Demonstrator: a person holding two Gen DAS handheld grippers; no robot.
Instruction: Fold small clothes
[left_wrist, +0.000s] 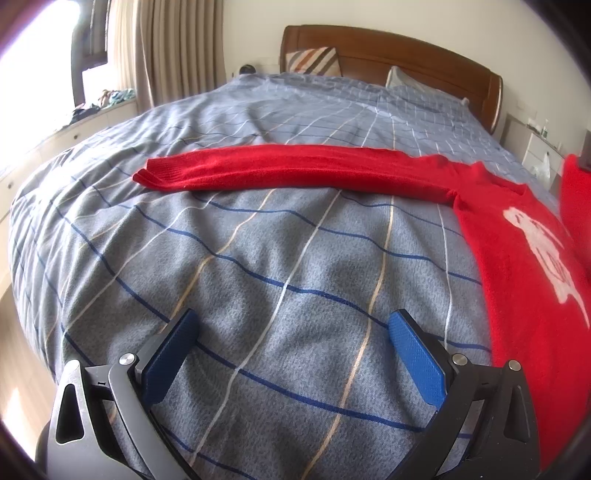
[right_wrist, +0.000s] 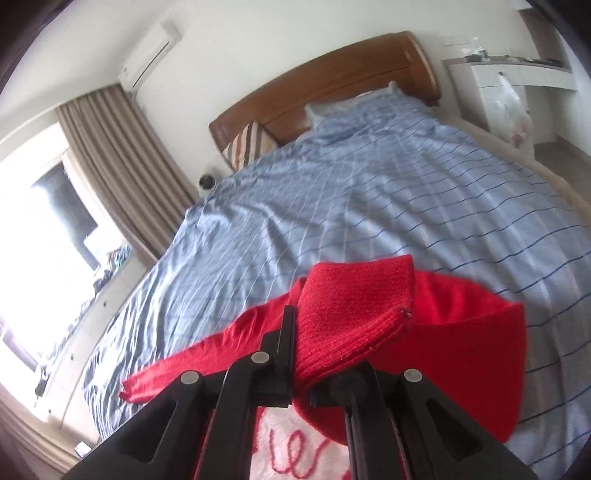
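Sweater folding on a checked bed cover

Left gripper (left_wrist: 291, 354) hovers with jaws spread wide over the blue duvet (left_wrist: 258, 258), nothing between them; the red sweater (left_wrist: 517, 258) lies right, one sleeve (left_wrist: 288, 166) stretched leftward. Right gripper (right_wrist: 301, 363) is clamped on the ribbed cuff (right_wrist: 354, 317), lifted.

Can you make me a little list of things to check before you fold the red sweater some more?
1. Right gripper shut on the sweater cuff: ok.
2. Left gripper open and empty over the duvet: ok.
3. Other sleeve lying flat and straight: ok.
4. Sweater body smooth, white design up: ok.
5. Whether the lifted sleeve is twisted: cannot tell.
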